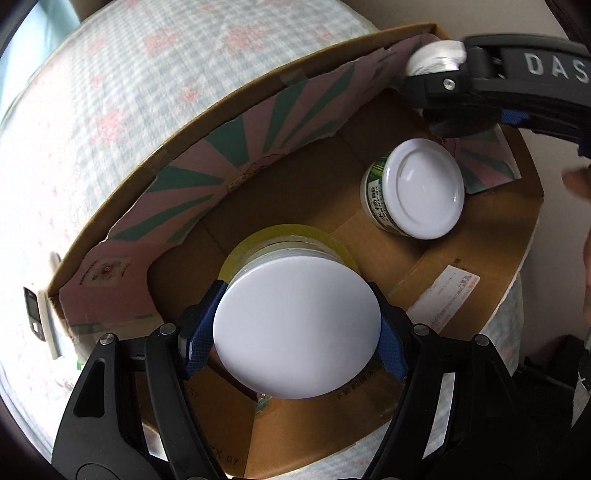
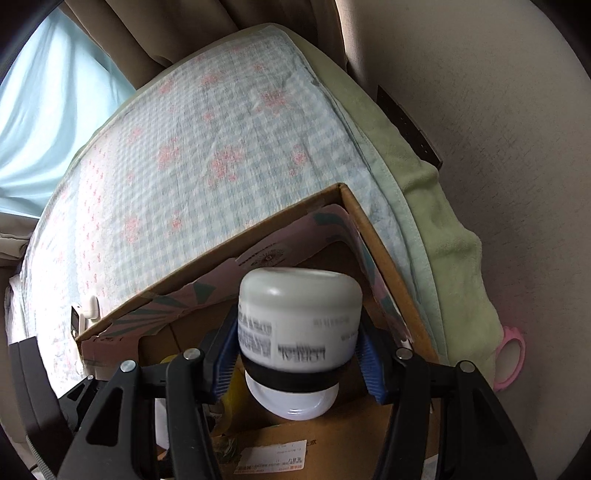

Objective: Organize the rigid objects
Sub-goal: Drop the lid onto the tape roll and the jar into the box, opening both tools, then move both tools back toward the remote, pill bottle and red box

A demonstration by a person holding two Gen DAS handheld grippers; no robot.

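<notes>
White-lidded jar (image 1: 297, 330) over tape roll (image 1: 284, 240), green-labelled jar (image 1: 413, 192) upright in box (image 1: 480, 258)

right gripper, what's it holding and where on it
The right gripper holds a white cream jar upside down, its jaws clamped on the jar's labelled sides just above the black band, over the cardboard box.

A blue-and-white checked cotton bedspread with pink flowers (image 2: 207, 147) covers the bed. A pale green fleece blanket (image 2: 447, 229) lies along its edge. A pink plastic ring-shaped item (image 2: 511, 363) rests beside that blanket. Beige curtains (image 2: 155, 22) hang behind the bed.
</notes>
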